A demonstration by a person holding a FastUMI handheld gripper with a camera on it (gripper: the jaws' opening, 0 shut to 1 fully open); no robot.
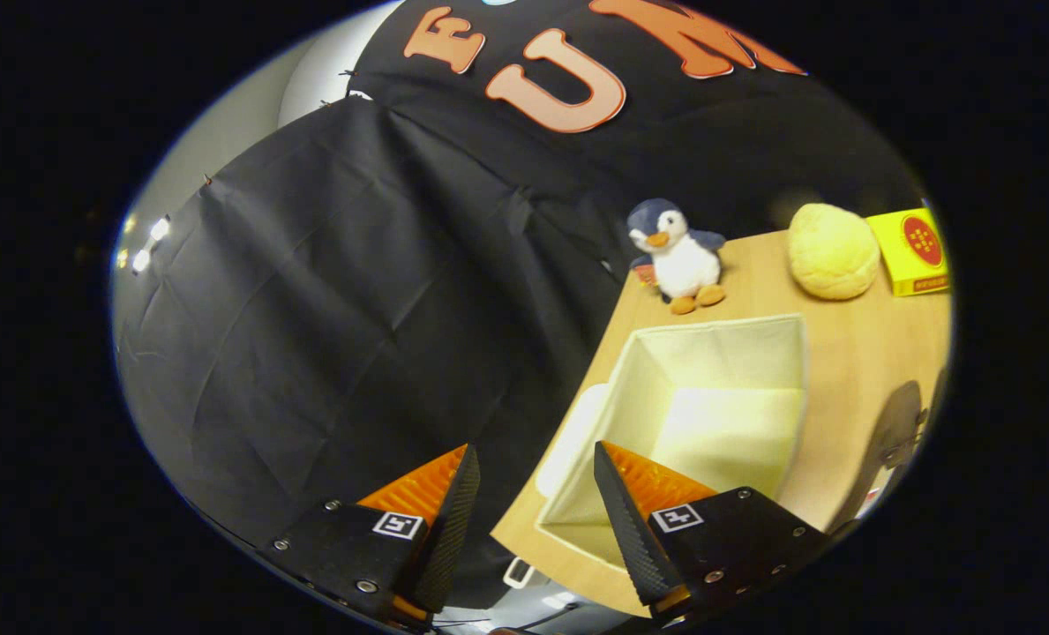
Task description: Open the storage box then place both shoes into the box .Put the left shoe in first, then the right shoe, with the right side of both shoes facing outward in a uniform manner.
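A cream fabric storage box (656, 362) stands open on the wooden table (850, 370), its inside bare. My gripper (533, 459) is open with nothing between its fingers. It hovers above the table's near left edge, tilted, with one finger over the box's near corner and the other out past the table edge. A dark rounded shape (895, 437), possibly a shoe, lies on the table to the right of the box, partly cut off.
A plush penguin (678, 256) sits at the table's far corner beyond the box. A yellow round plush (833, 251) and a yellow carton (912, 251) lie further right. Black cloth hangs to the left of the table.
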